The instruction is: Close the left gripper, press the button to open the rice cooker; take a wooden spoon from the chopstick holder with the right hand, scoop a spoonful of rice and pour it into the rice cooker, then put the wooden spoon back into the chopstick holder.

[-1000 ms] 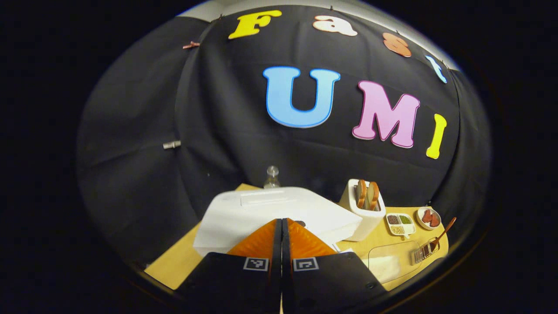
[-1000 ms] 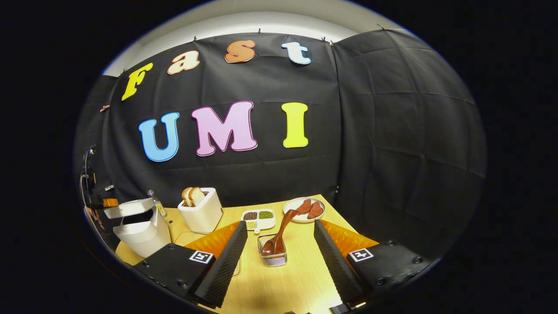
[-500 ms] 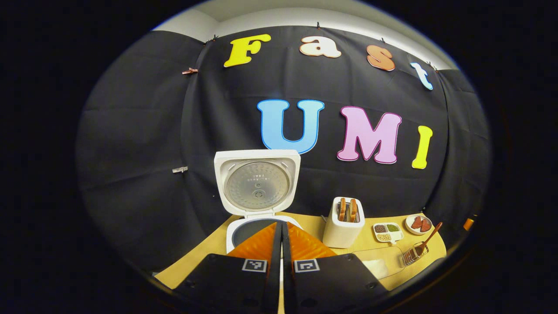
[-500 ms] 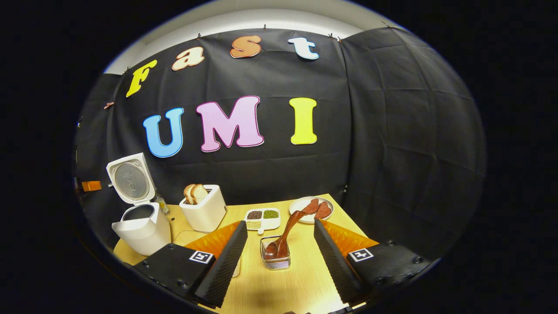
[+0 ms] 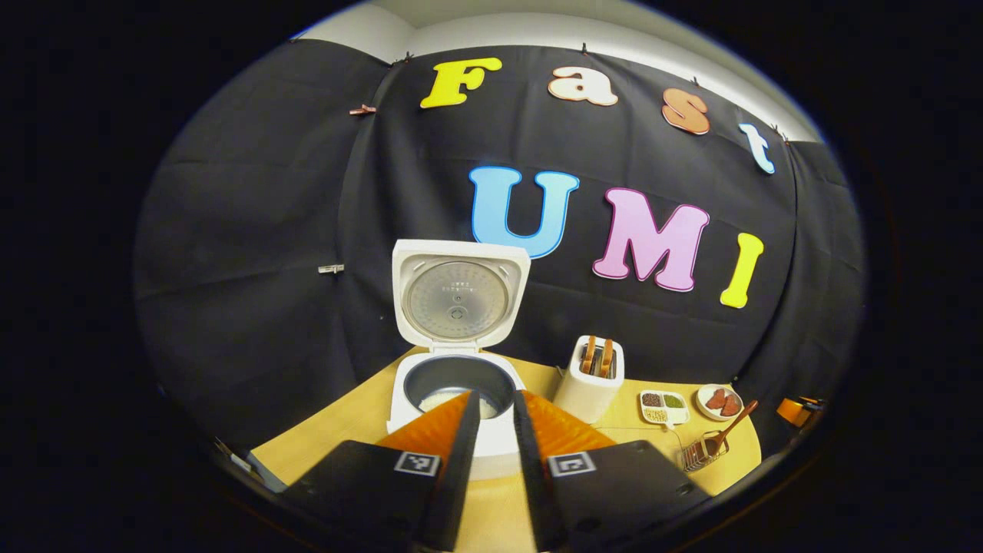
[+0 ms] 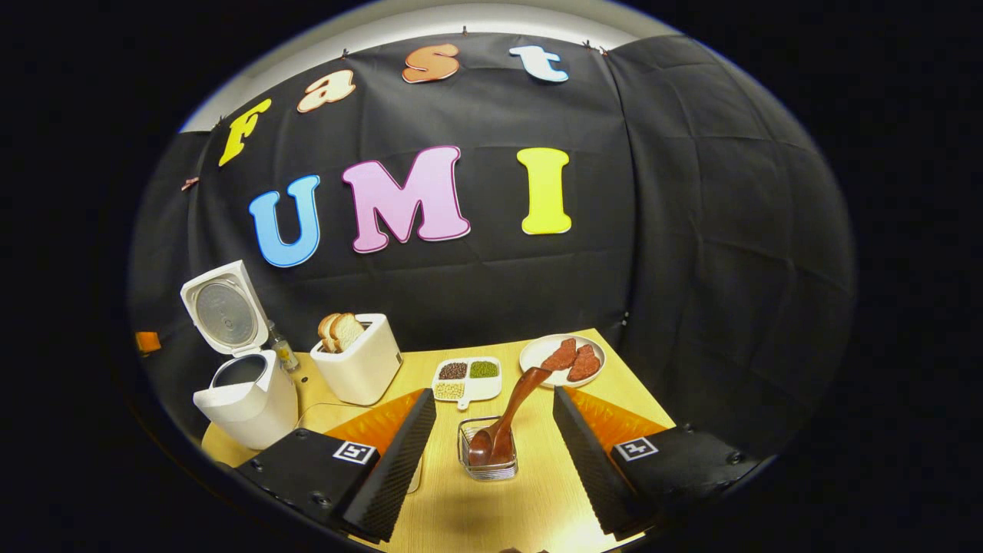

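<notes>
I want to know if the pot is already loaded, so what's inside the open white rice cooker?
The open white rice cooker holds a dark inner pot with a pale patch at the bottom, possibly rice. The left tongs cover the pot's near side.

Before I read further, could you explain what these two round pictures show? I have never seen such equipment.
A person holds one two-finger tool in each hand, and each tool carries a camera that looks forward along its fingers. In the left gripper view, the left tool points at a white rice cooker with its lid up; its fingers stand slightly apart and hold nothing. In the right gripper view, the right tool is wide open before a small holder in which a wooden spoon leans. On the table stand also a toaster with bread, a tray of grains and a plate.
</notes>
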